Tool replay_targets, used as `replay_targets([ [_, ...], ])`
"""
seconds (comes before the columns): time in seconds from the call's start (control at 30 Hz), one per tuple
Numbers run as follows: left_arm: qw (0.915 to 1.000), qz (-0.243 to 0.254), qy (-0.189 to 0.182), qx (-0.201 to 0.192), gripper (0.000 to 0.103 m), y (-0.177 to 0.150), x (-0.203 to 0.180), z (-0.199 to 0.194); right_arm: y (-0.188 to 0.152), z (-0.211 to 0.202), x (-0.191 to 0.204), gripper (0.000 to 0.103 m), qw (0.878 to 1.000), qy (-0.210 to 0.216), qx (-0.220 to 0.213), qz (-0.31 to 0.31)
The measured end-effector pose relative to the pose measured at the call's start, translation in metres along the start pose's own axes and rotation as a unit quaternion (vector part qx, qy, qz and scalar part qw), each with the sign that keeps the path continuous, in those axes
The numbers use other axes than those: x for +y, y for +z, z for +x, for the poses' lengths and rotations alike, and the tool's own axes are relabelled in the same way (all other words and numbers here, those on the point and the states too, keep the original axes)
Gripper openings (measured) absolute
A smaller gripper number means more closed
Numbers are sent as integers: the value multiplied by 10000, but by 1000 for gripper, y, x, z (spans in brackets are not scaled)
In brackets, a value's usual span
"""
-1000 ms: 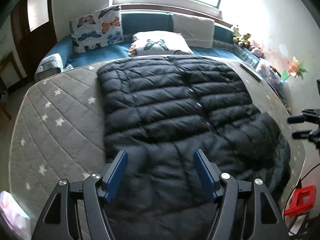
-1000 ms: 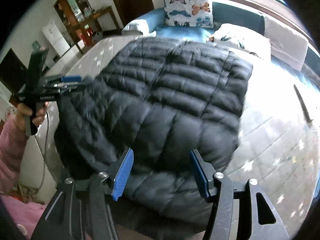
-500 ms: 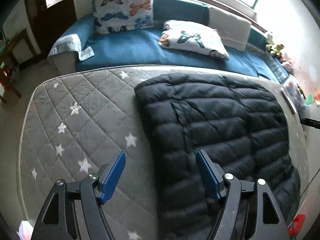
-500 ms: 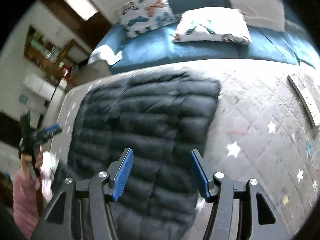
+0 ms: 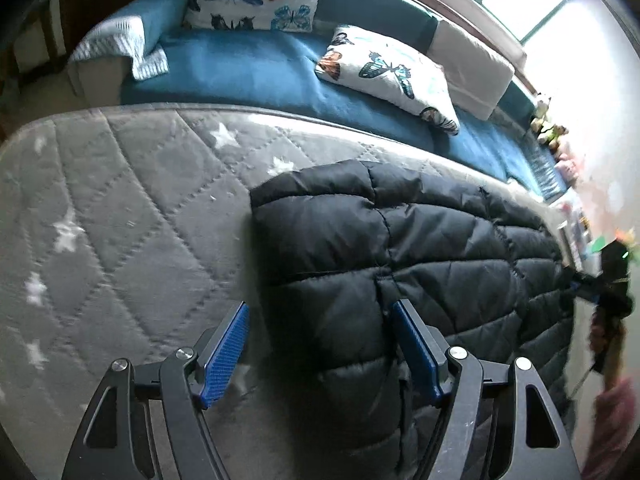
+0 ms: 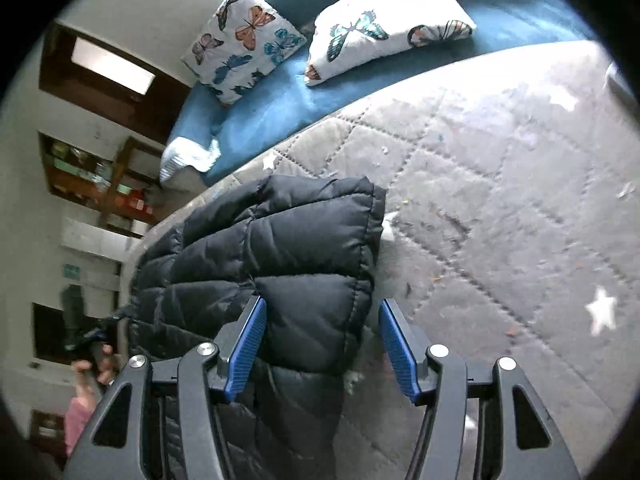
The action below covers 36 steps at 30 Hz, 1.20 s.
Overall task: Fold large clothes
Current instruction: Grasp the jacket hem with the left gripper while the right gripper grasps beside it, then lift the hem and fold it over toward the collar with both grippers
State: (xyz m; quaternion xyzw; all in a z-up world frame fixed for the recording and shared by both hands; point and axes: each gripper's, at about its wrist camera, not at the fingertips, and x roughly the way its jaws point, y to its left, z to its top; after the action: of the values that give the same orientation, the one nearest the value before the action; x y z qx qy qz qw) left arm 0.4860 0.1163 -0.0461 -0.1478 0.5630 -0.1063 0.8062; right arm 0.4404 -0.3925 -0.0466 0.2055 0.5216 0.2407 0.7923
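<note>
Nearest the left wrist camera, we find the left gripper point(image 5: 318, 344) held above the mattress point(image 5: 120, 216), its jaws wide apart and gripping nothing. Its blue pads point(image 5: 224, 354) straddle the left edge of the black puffer jacket point(image 5: 400, 248): one pad hangs over bare grey quilting, the other over the padded fabric. We cannot tell whether the fingertips touch the cloth.

From the right wrist camera, the right gripper point(image 6: 320, 344) likewise stands with jaws apart and empty, straddling the jacket's point(image 6: 288, 256) right edge. One blue pad point(image 6: 246, 348) is above the jacket, the other above the mattress point(image 6: 500, 208) just beside the hem.

We note the jacket lies flat on the star-patterned mattress, its far hem close to the mattress's far edge, with bare quilting to either side.

At the right border of the left view, the other hand-held gripper point(image 5: 608, 284) shows with a pink sleeve point(image 5: 612, 416) below it; the image is blurred there.

Beyond the mattress's far edge runs a blue couch point(image 5: 248, 68) carrying two butterfly-print pillows point(image 5: 384, 72), one propped upright in the corner, one lying flat. A beige cushion point(image 5: 472, 68) leans against the couch back beneath the window point(image 5: 532, 4).
</note>
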Motion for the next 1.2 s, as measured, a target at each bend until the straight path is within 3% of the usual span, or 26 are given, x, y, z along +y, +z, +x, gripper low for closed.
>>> replay_targets([
  [0.2,9993,59,-296,-208,77,1,-8,10,3,8,5,64,9987,466,-185,-115],
  [0.3,9991,35,-270,-337,74,-2,-20,13,5,14,13,46,9989,319,-231,-266],
  [0.4,9990,-5,-97,-437,52,-3,-26,13,3,12,19,28,9986,243,-283,-376],
  [0.47,9984,-40,-167,-532,33,-4,-29,7,1,-3,32,24,9974,211,-395,-566],
  [0.57,9962,-9,-309,-819,22,-9,-39,-22,-5,-30,59,21,9943,233,-556,-881],
  [0.7,9913,97,-459,-1229,20,-23,-59,-72,-28,-74,99,20,9871,280,-812,-1354],
  [0.87,9801,338,-750,-1805,19,-63,-80,-150,-70,-125,131,20,9794,318,-1053,-1696],
  [1.07,9606,482,-1273,-2423,19,-159,-76,-245,-144,-183,150,20,9684,371,-1334,-2076],
  [1.2,9523,691,-1337,-2655,19,-236,-74,-282,-194,-202,158,20,9610,381,-1433,-2334],
])
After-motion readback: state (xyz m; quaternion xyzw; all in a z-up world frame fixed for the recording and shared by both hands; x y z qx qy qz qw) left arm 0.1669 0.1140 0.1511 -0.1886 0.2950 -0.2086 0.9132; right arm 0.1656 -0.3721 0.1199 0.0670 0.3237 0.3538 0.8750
